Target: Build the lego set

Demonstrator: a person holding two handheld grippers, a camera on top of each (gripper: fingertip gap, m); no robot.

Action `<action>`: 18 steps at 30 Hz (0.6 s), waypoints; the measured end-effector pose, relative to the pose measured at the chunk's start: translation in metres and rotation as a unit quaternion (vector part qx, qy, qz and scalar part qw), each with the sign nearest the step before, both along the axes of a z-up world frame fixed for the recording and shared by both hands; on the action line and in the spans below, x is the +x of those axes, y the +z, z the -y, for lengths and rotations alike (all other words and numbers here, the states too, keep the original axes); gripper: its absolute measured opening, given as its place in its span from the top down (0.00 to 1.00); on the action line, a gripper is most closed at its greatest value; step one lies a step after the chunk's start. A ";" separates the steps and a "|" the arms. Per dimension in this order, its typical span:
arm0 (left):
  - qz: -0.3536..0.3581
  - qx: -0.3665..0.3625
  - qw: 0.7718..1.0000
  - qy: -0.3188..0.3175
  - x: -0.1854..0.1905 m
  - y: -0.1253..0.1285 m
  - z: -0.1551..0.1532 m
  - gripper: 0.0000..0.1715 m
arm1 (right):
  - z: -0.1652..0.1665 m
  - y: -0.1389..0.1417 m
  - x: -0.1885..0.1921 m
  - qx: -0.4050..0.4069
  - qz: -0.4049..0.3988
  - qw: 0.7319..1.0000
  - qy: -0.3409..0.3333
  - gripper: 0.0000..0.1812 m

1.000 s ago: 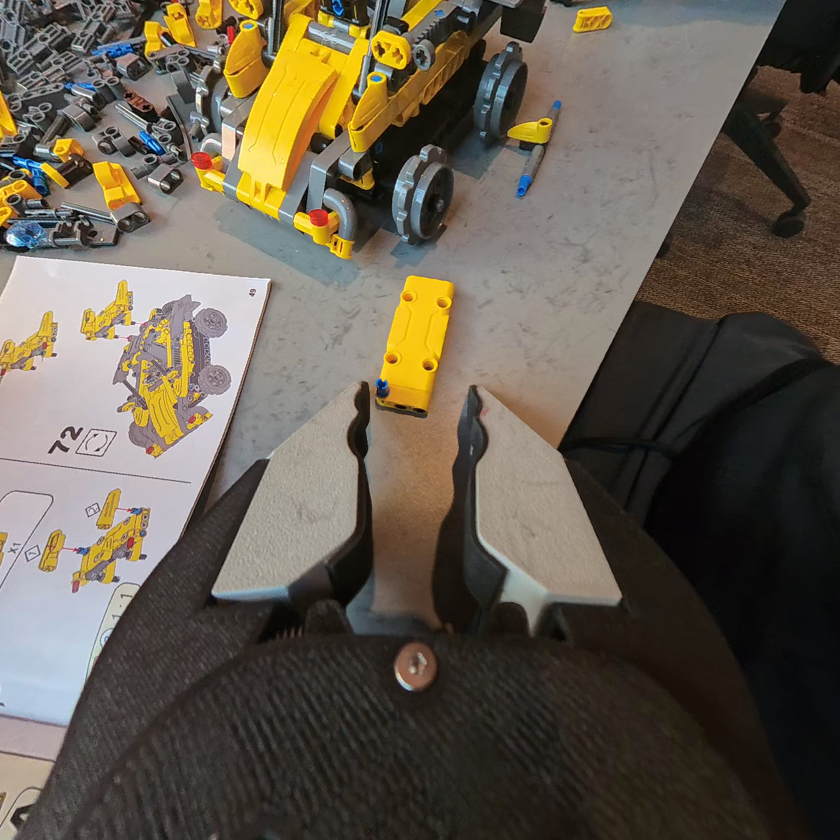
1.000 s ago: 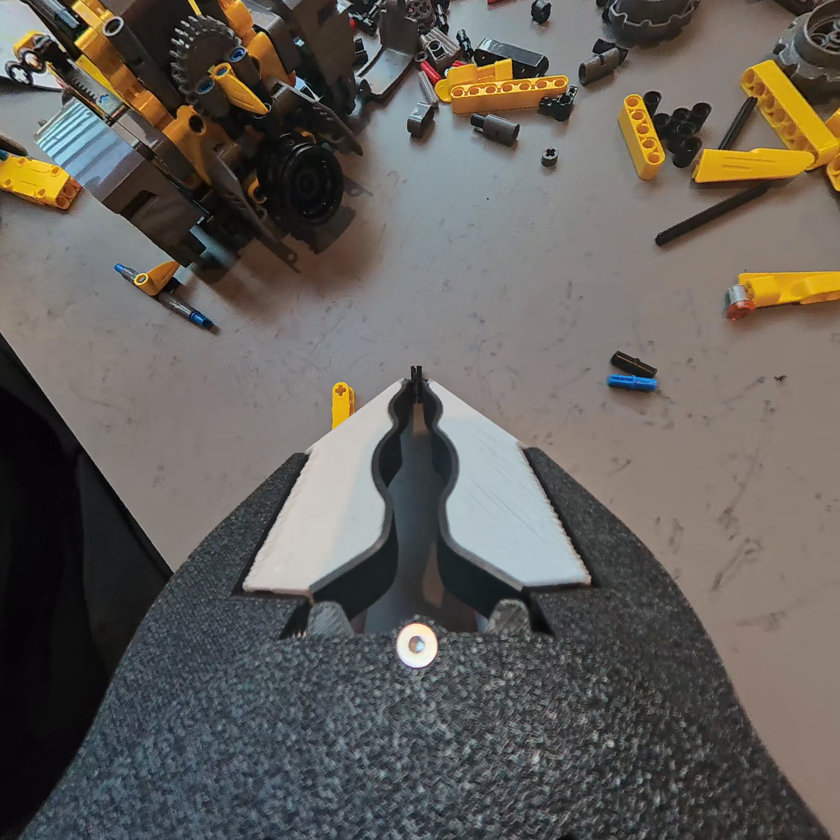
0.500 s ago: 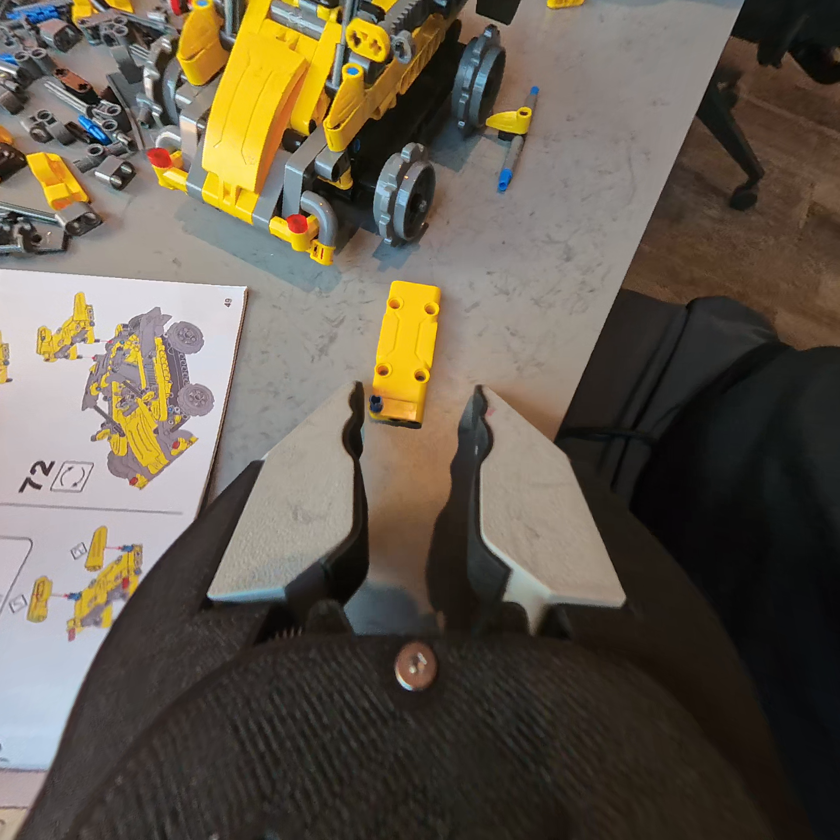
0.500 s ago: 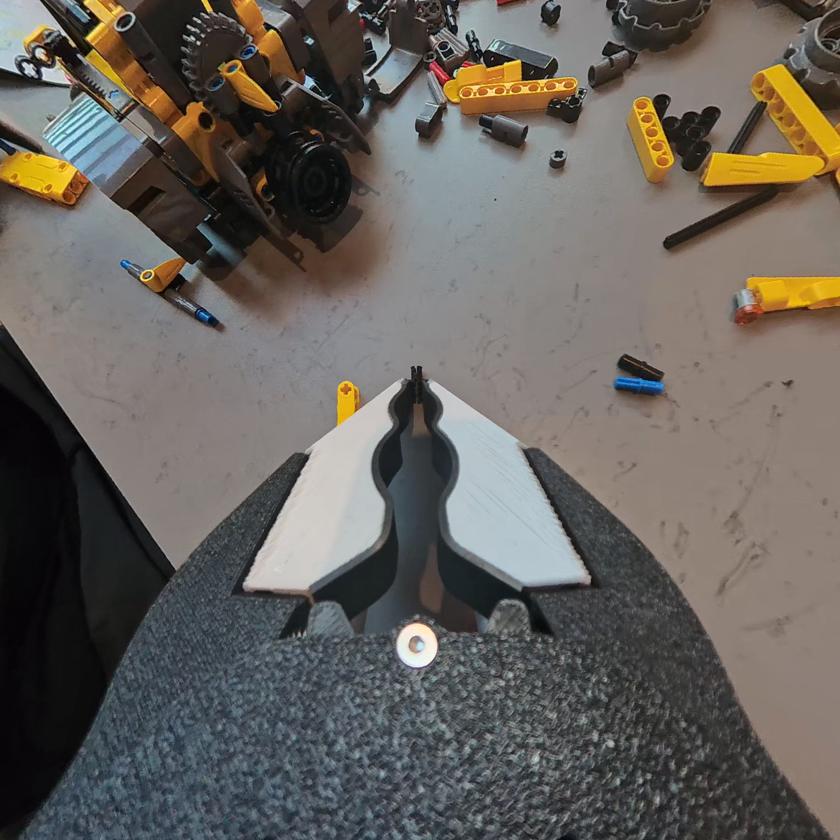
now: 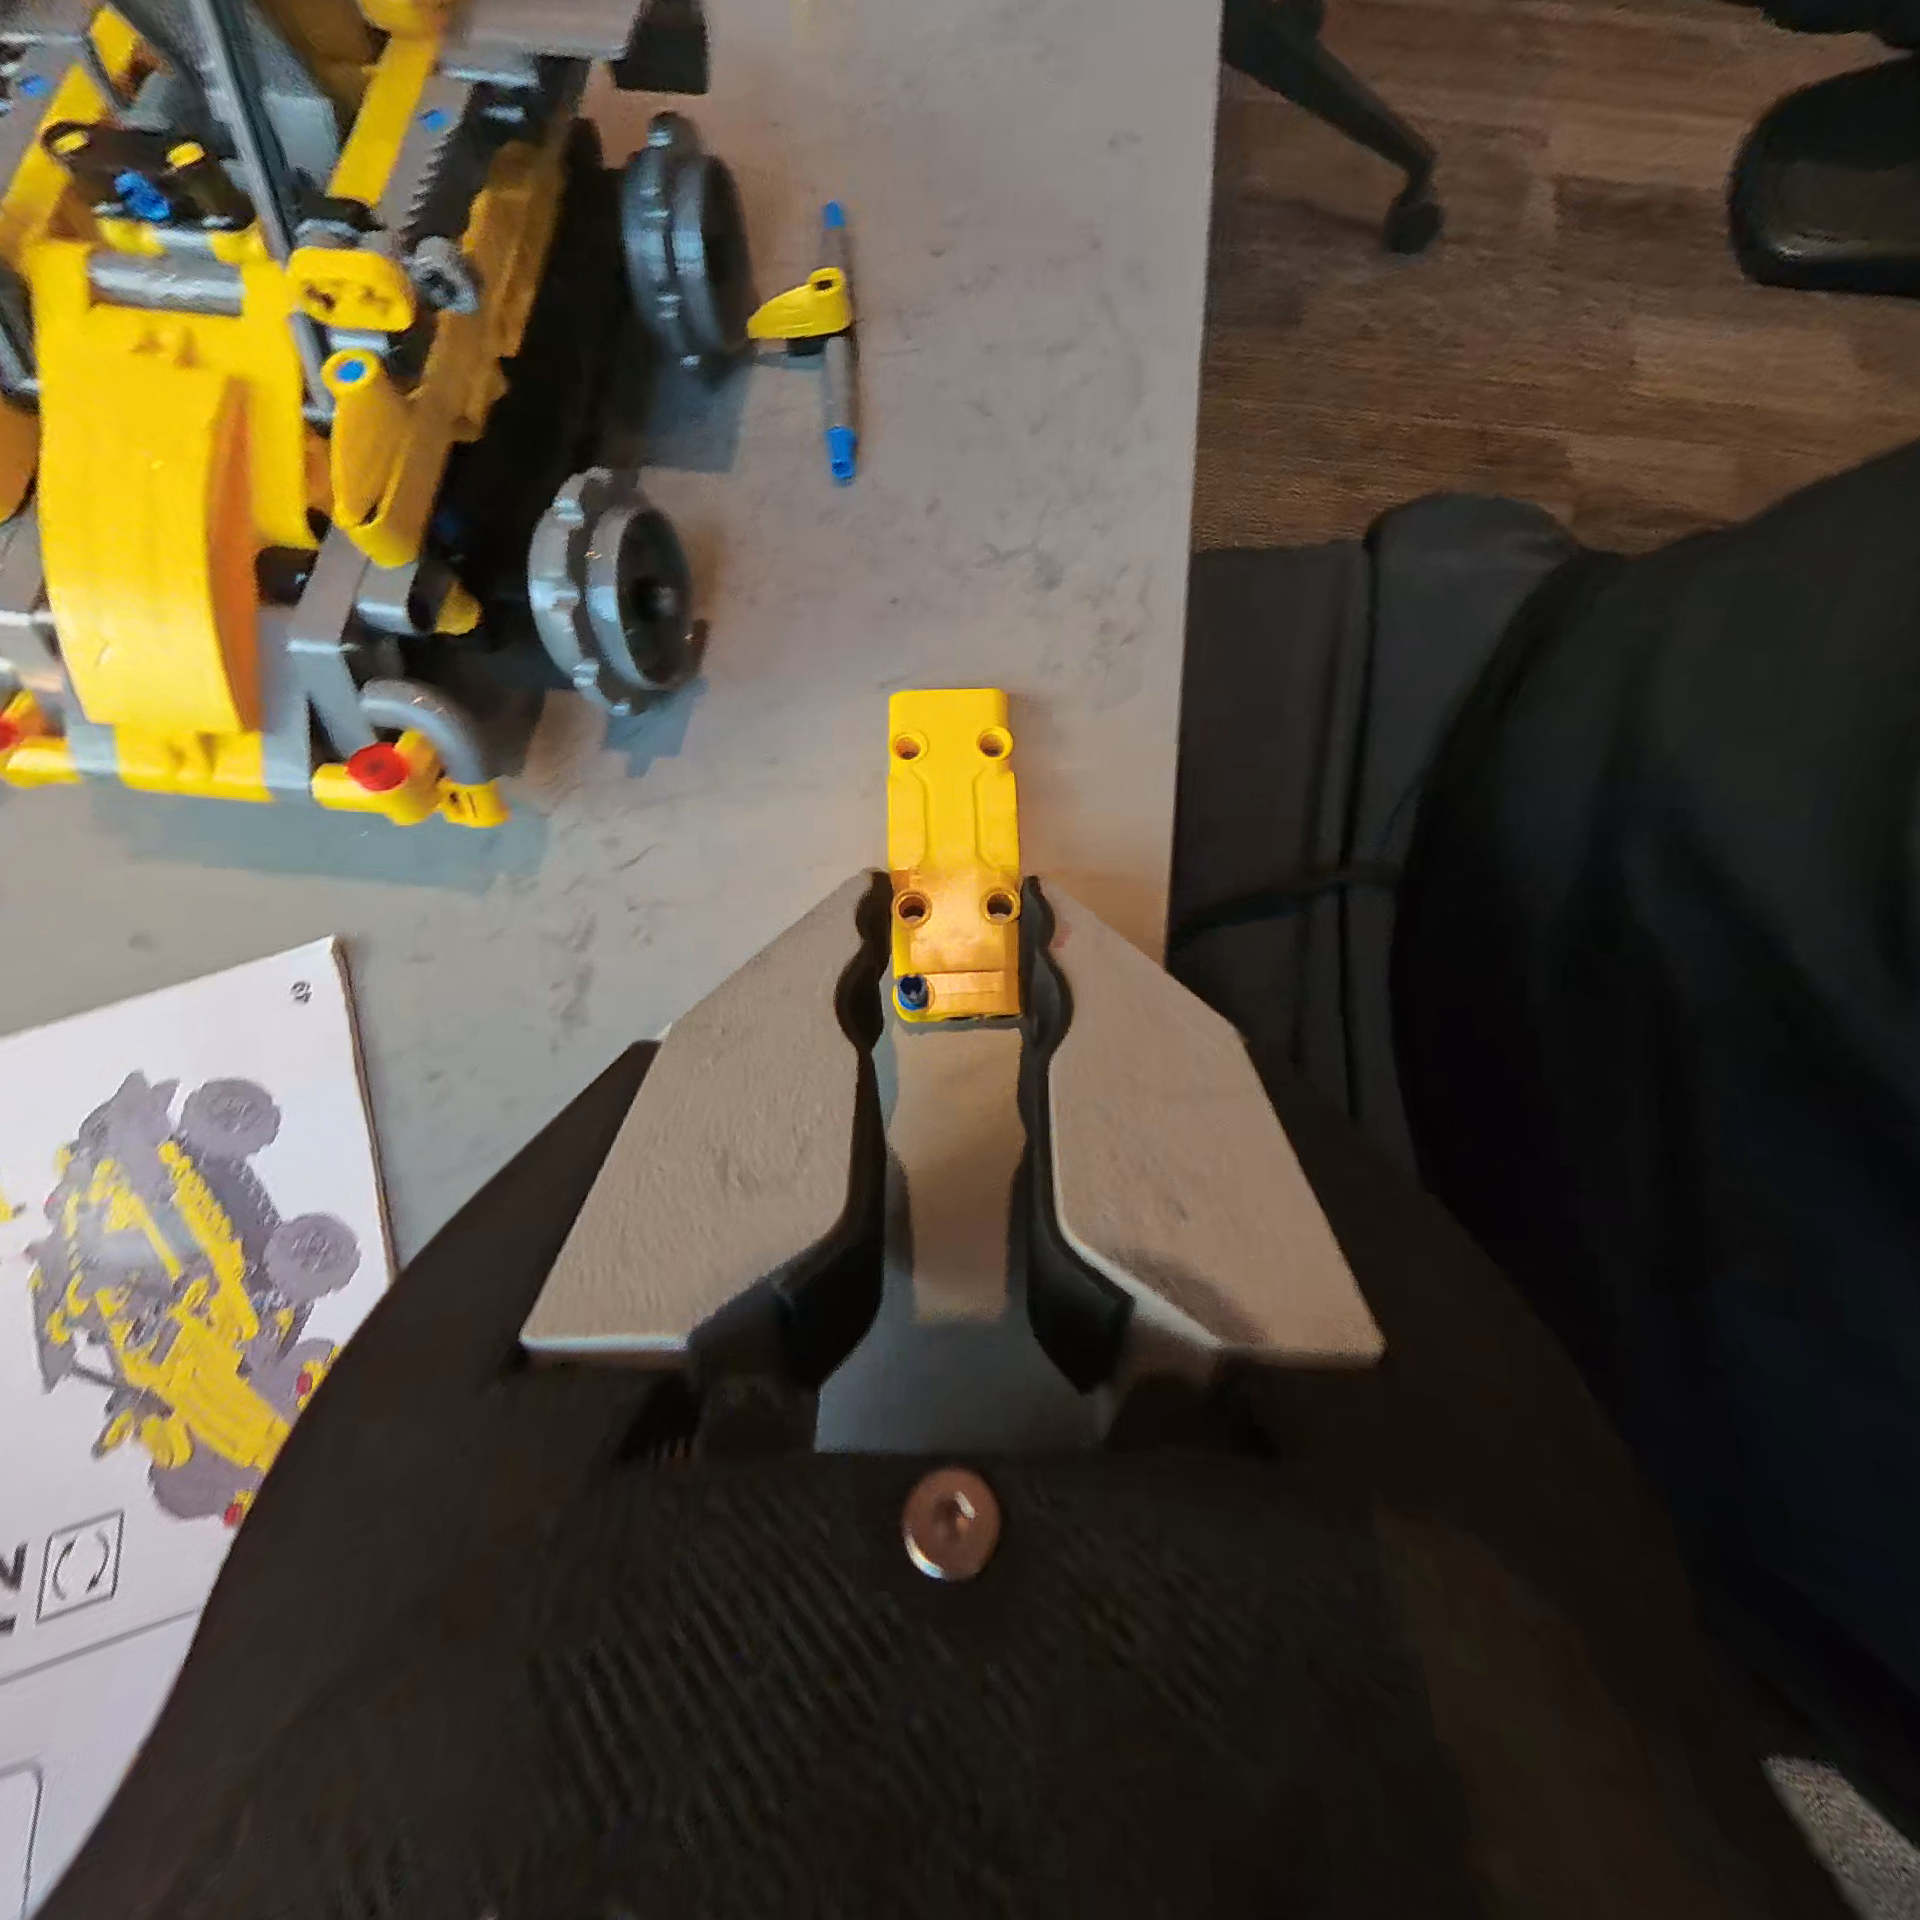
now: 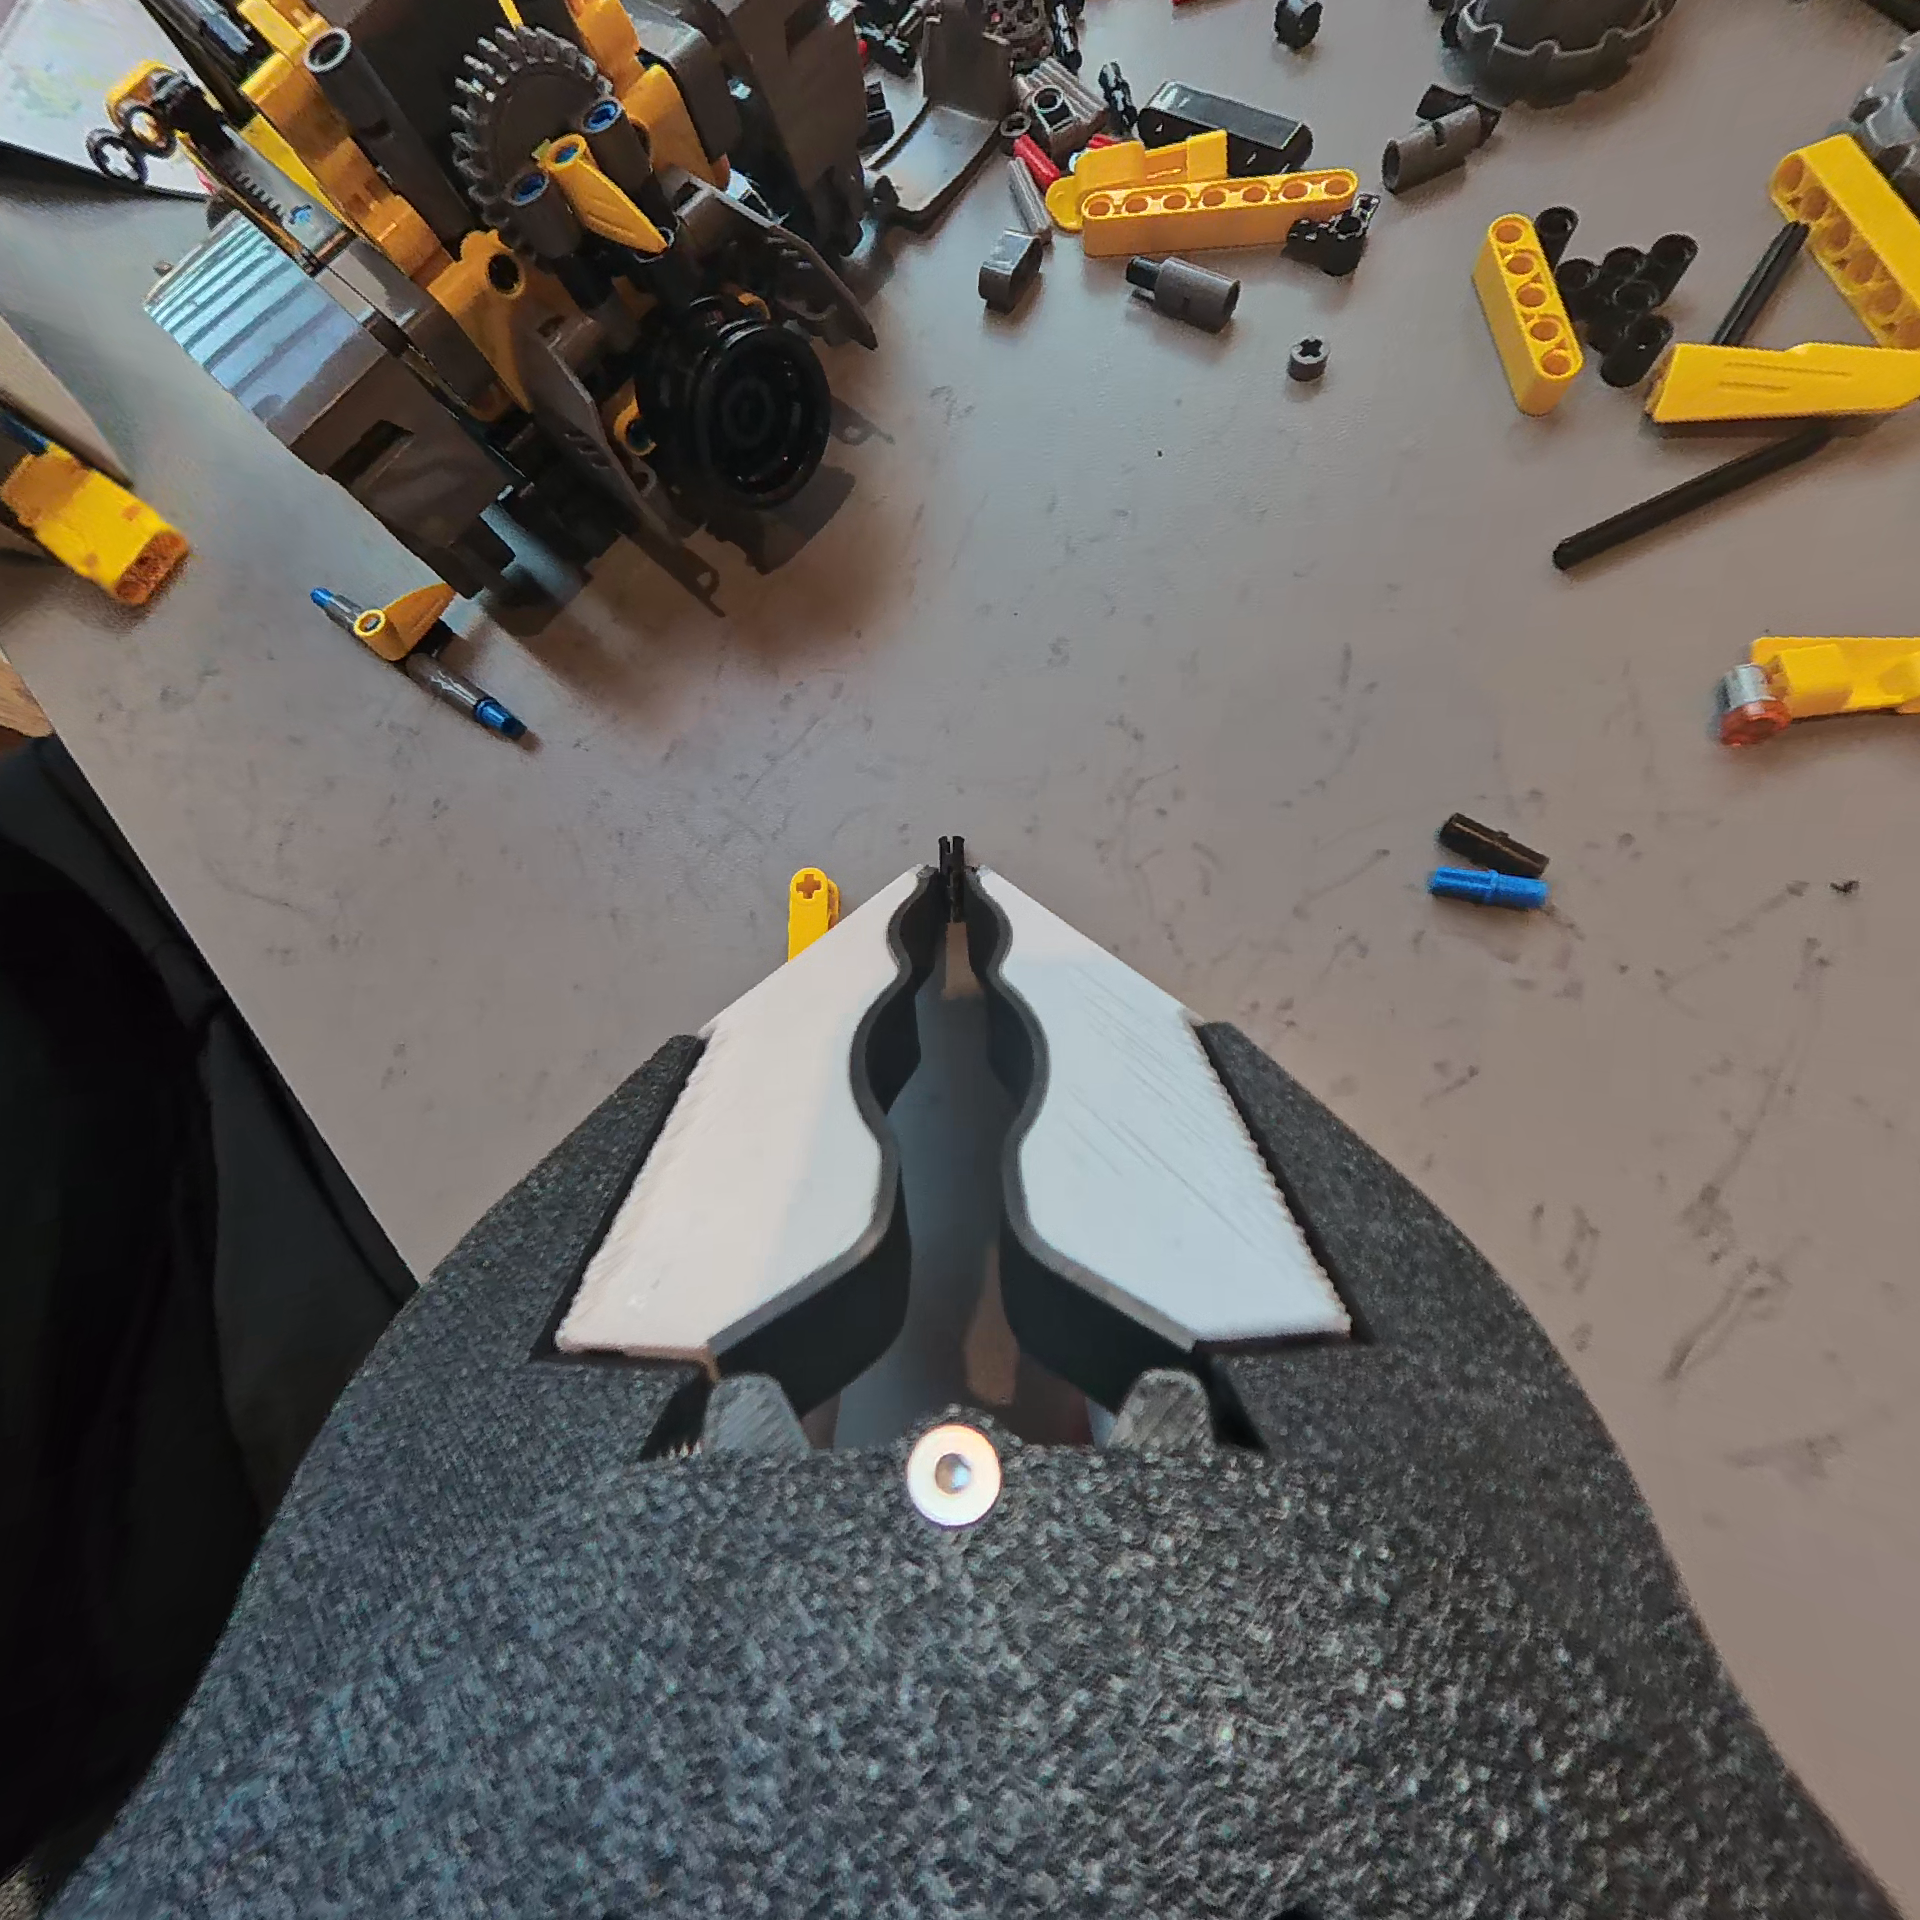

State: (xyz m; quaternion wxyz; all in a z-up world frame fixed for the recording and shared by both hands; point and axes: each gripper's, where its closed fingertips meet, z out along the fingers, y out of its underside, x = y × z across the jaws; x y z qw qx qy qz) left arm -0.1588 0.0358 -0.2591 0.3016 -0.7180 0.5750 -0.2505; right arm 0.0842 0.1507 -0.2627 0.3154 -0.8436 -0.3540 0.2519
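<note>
My left gripper [image 5: 951, 904] has its two fingertips against the sides of a yellow rectangular panel block [image 5: 951, 790] with round holes and a blue pin at its near corner. The block lies on the grey table [image 5: 987, 468] close to the right edge. The same block shows at the far left of the right wrist view [image 6: 94, 520]. My right gripper [image 6: 951, 878] is shut on a small black pin [image 6: 951, 857] that sticks out past the tips, held above the table. A small yellow connector [image 6: 810, 904] lies just left of the right fingers.
A yellow and grey toy vehicle model [image 5: 208, 468] [image 6: 520, 291] stands beyond the block. A grey axle with blue ends and a yellow piece [image 5: 831, 332] lies beside it. An instruction booklet [image 5: 177, 1247] lies at left. Loose parts [image 6: 1216, 203] and a blue pin [image 6: 1486, 888] lie around. A dark bag [image 5: 1351, 831] is past the table edge. My hands' fingertips stand some 30 cm from each other.
My left gripper has moved forward over the yellow block and its fingers have closed in on the block's sides. My right gripper has kept still, holding the black pin.
</note>
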 end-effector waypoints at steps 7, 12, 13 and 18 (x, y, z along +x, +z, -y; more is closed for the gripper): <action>0.002 -0.005 1.000 -0.011 0.002 0.000 0.002 0.88 | 0.000 0.000 0.000 0.000 0.000 1.000 -0.002 0.97; 0.002 -0.003 1.000 -0.008 0.001 0.000 0.002 0.88 | 0.000 0.000 0.000 0.000 0.000 1.000 -0.002 0.97; 0.002 -0.003 1.000 -0.007 0.001 0.000 0.002 0.88 | 0.000 0.000 0.000 0.001 0.000 1.000 -0.002 0.97; 0.002 -0.002 1.000 0.001 0.002 0.000 0.002 0.88 | 0.000 0.000 0.000 -0.003 -0.003 1.000 -0.002 0.97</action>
